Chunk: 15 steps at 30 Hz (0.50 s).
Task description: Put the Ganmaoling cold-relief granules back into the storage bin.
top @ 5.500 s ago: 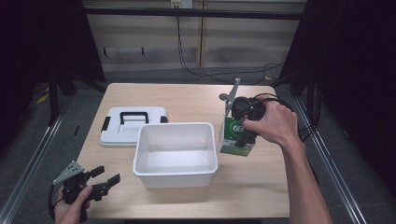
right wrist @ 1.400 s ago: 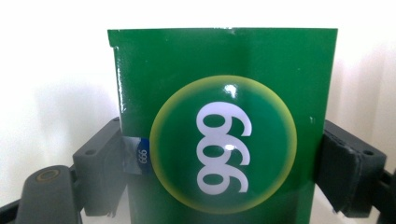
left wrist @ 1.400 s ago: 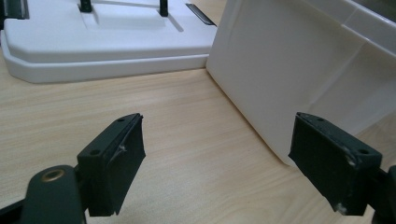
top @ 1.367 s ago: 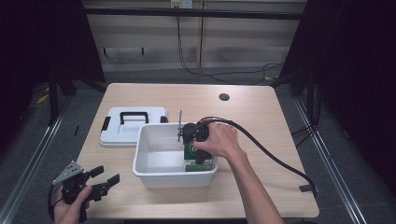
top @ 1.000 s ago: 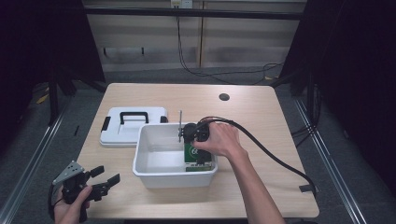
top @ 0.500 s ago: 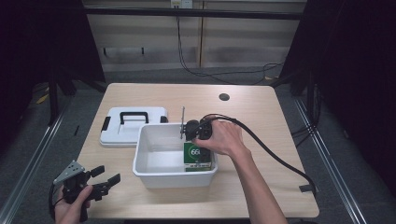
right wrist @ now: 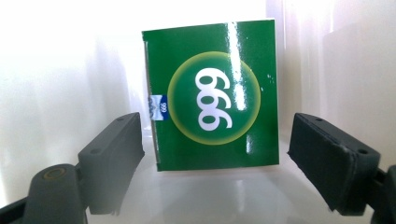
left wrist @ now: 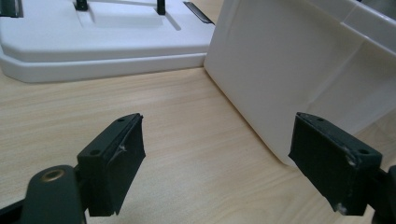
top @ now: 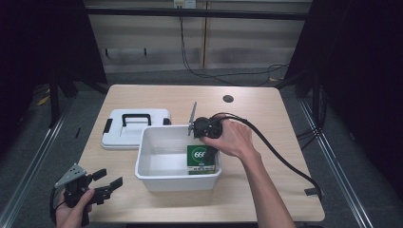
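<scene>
Carried from the desk's far right into the white bin (top: 164, 172), the green box (top: 202, 159) now lies released against its right wall (placement looks finished). Right gripper (right wrist: 229, 163) hangs with jaws spread; left gripper (top: 102, 186) idles agape, holding nothing, near the lid (top: 133, 135).

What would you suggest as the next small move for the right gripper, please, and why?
Probably lift the right gripper straight up out of the white bin. Its jaws stand open, clear of the green box, which lies on the bin's floor, so the placing looks done.
</scene>
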Tool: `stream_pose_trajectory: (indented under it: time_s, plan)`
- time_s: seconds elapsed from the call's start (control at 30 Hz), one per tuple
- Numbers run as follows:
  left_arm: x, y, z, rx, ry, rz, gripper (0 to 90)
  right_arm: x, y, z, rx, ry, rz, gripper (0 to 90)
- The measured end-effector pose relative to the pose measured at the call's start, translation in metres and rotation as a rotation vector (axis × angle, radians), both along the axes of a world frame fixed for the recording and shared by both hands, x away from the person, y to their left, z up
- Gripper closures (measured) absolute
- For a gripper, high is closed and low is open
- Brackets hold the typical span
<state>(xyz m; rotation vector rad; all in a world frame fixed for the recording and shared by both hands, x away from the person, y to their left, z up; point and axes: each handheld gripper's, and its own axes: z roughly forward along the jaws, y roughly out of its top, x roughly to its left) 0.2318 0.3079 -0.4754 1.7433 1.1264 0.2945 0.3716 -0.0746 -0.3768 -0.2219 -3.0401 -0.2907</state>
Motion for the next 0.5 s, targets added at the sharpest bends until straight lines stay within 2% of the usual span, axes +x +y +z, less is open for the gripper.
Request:
stream_pose_trajectory:
  time_s: [0.17, 0.27, 0.5]
  plan:
    - [0.0, 0.001, 0.0, -0.006, 0.001, 0.007, 17.4, 0.0, -0.008, 0.004, 0.047, 0.021, -0.021, 18.3]
    - [0.0, 0.0, 0.0, 0.0, 0.0, 0.002, 17.5, 0.001, -0.01, 0.007, 0.072, -0.003, -0.029, 18.3]
    - [0.0, 0.0, 0.0, -0.005, 0.001, 0.008, 17.4, -0.003, -0.017, 0.018, 0.145, -0.019, -0.058, 18.5]
